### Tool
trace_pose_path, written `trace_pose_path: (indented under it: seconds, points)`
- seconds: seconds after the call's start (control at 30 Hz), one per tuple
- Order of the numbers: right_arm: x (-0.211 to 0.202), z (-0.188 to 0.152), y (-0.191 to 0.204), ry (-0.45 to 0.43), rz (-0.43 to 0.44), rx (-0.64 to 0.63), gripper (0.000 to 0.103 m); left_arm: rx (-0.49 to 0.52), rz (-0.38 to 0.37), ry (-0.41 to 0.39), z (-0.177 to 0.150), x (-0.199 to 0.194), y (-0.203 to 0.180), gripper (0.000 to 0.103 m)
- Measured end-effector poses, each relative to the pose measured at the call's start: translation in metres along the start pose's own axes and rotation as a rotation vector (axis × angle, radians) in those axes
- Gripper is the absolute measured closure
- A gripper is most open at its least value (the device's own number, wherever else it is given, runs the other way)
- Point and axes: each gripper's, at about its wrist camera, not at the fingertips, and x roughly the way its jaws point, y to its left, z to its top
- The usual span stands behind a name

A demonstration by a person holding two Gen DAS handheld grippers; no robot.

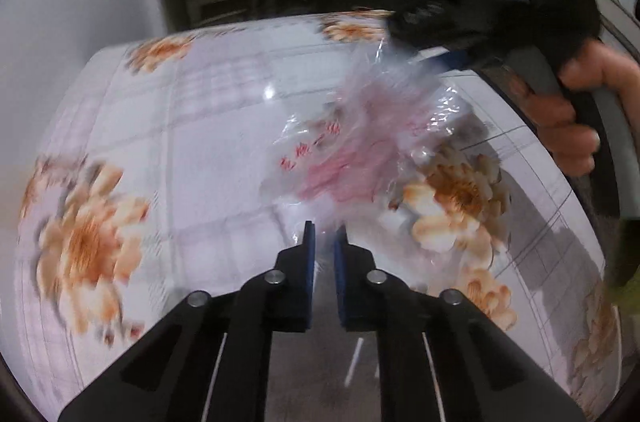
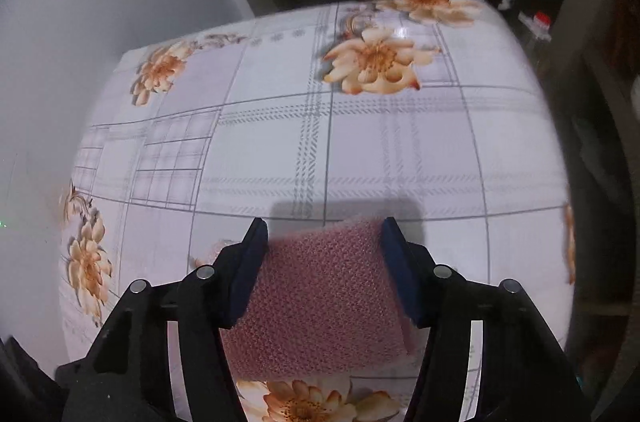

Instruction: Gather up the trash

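L tool [image 1: 325, 240]: pads nearly pressed together, pinching the near edge of a clear plastic bag [image 1: 360, 142] w/ red print. Bag runs from the tips up and to the right across the floral surface [image 1: 200, 110], long axis diagonal; its far end is at the R tool [image 1: 432, 54], gripped by a hand [image 1: 576, 118] at far right. Whether that tool touches the bag: can't tell, blurred.

R wrist view: R tool half spread, pads on both sides of a pink mesh sponge [image 2: 324, 294], angled down at the surface.

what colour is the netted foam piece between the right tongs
Pink netted foam piece, clearest in the right wrist view.
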Motion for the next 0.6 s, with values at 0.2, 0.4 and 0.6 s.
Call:
trace_pose_path:
  seconds: [0.2, 0.4, 0.6]
  points:
    - [-0.029, -0.061, -0.001, -0.005, -0.015, -0.006, 0.051, -0.108, -0.046, 0.026, -0.038, -0.026, 0.004, 0.098]
    - [-0.069, -0.158, 0.005, -0.003, 0.018, -0.073, 0.051, -0.148, -0.131, 0.066, -0.098, -0.071, -0.010, 0.098]
    - [-0.112, -0.257, 0.021, 0.015, 0.085, -0.218, 0.042, -0.145, -0.193, 0.101, -0.159, -0.113, -0.032, 0.098]
